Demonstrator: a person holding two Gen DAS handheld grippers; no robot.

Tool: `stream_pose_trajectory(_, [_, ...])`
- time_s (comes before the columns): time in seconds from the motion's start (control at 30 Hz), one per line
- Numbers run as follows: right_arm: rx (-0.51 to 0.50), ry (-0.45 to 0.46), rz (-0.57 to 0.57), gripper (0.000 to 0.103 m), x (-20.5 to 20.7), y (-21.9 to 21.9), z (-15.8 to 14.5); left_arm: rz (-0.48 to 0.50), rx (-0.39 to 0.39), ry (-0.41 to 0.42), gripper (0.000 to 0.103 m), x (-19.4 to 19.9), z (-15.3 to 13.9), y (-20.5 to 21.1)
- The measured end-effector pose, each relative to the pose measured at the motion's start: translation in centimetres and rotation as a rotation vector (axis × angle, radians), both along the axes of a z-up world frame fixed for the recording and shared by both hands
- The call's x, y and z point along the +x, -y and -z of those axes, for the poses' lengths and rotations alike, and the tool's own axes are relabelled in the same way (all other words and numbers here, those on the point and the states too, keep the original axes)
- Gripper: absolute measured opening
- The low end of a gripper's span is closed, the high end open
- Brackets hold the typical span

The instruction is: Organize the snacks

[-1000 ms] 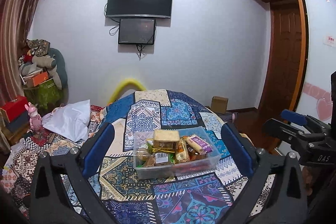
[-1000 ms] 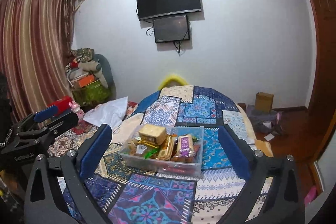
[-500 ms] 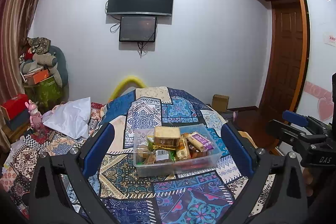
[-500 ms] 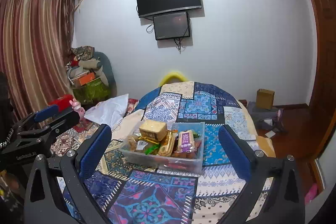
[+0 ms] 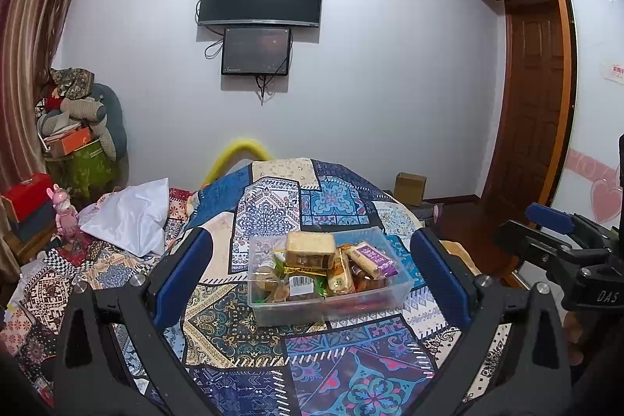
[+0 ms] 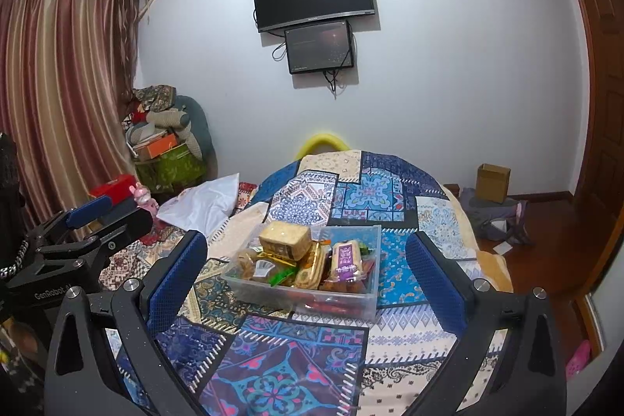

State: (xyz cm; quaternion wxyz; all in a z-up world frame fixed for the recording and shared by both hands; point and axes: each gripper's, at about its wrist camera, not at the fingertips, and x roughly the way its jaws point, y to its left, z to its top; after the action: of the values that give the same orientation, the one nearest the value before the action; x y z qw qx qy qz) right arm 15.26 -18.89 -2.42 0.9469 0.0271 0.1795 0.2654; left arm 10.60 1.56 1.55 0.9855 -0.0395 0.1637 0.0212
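A clear plastic bin (image 5: pixel 312 314) full of wrapped snacks sits on the patchwork-covered table (image 5: pixel 351 377); it also shows in the right wrist view (image 6: pixel 331 303). A tan cake pack (image 5: pixel 310 247) lies on top, beside a purple-labelled bar (image 5: pixel 370 256). My left gripper (image 5: pixel 310 277) is open and empty, held back from the bin, fingers either side of it in view. My right gripper (image 6: pixel 308 273) is open and empty too, likewise back from the bin. Each gripper shows at the other view's edge.
A white pillow (image 5: pixel 132 217) and patterned bedding lie left of the table. Stacked boxes and soft toys (image 5: pixel 74 131) fill the left corner. A cardboard box (image 6: pixel 492 182) sits on the floor at right. A wooden door (image 5: pixel 534 112) stands at right.
Both grippers have tilted slightly, so the bin and room sit a little higher in view. Both stay open and empty; the bin has not moved.
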Motion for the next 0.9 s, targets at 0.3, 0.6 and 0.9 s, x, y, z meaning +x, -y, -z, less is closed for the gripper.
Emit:
stream_pose_trajectory(0.3, [0.002, -0.002, -0.001, 0.102, 0.00, 0.04, 0.04, 0.001, -0.002, -0.002, 0.103, 0.04, 0.04, 0.00])
stream_pose_trajectory(0.6, [0.003, -0.003, -0.001, 0.102, 0.08, 0.09, 0.12, 0.003, -0.004, 0.002, 0.103, -0.10, -0.05, -0.07])
stream_pose_trajectory(0.9, [-0.001, -0.005, -0.002, 0.102, 0.05, 0.06, 0.23, 0.006, -0.009, -0.003, 0.103, -0.06, 0.01, -0.05])
